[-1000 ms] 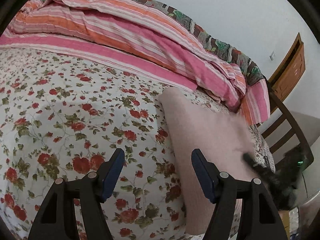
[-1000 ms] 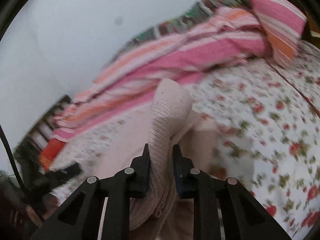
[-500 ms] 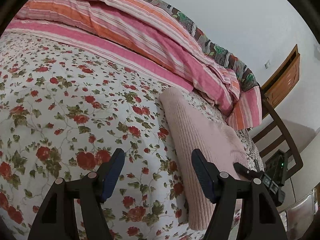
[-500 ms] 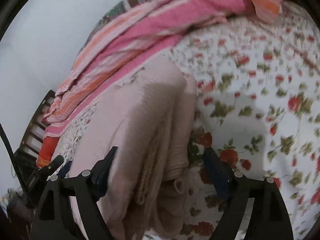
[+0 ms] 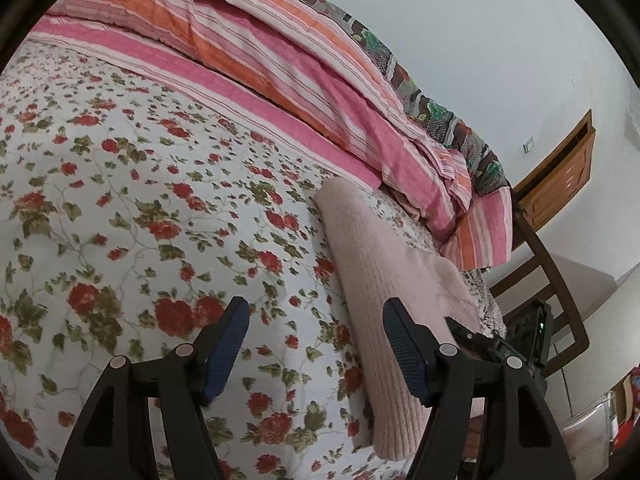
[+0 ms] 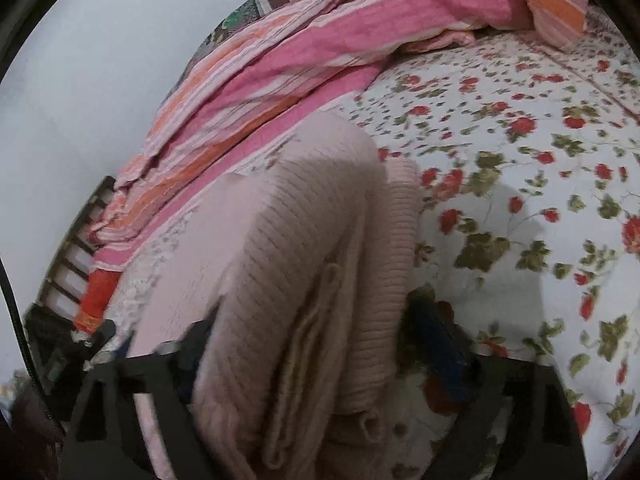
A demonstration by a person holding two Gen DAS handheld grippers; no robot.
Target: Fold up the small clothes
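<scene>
A pale pink ribbed knit sweater lies folded in a long bundle on the floral bedsheet. My left gripper hovers open over the bare sheet, nothing between its blue pads, with the sweater just right of its right finger. In the right wrist view the sweater fills the middle. My right gripper straddles its near end and its jaws are closing. The bundle sits between them, and the right pad stands just off the knit.
A pink and orange striped quilt is heaped along the far side of the bed by the wall. A dark wooden chair and a wooden door stand beyond the bed's right end. The flowered sheet stretches away beside the sweater.
My right gripper was shut on a raised fold of the sweater, then let it drop; the sweater now lies flat and the jaws stand around it. The left gripper stayed open.
</scene>
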